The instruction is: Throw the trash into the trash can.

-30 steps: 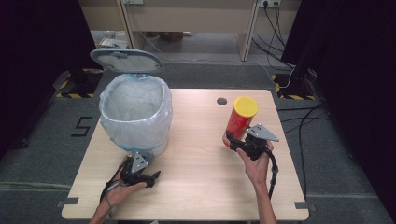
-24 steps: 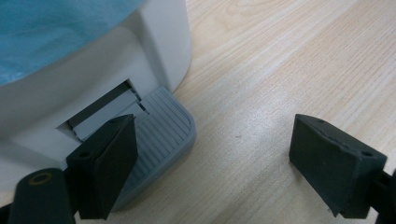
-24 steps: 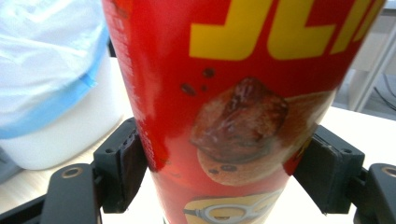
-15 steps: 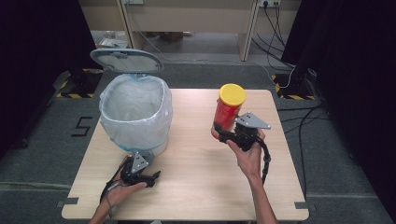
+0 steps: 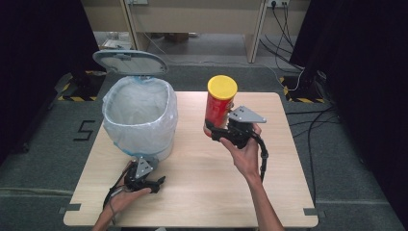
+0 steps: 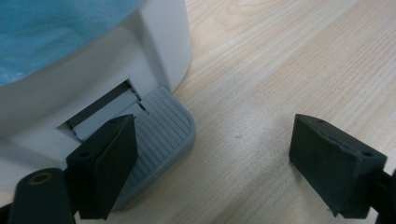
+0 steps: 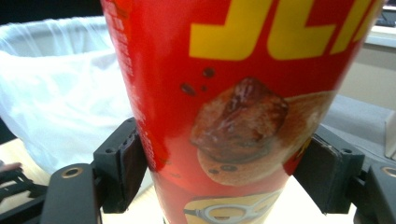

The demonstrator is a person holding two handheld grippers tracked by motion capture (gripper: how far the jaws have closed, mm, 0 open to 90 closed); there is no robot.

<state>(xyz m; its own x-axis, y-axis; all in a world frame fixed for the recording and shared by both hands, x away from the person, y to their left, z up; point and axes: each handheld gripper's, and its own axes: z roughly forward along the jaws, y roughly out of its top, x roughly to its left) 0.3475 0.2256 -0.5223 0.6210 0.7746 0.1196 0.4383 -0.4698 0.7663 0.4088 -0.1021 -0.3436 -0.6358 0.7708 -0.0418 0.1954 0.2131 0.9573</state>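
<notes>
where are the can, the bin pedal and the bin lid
can (image 5: 219,107), high view, red side below the yellow cap
pedal (image 6: 163,123), left gripper view, ribbed grey top
lid (image 5: 130,61), high view, middle of the raised grey lid

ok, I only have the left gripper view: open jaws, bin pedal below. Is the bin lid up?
Observer: Yes, the lid stands open behind the bin.
Operator: What's the right gripper doing?
Observer: The right gripper is shut on a red can with a yellow cap, held upright above the table.
Operator: Is it over the bin?
Observer: No, it's beside the bin, with a gap between them.
</notes>
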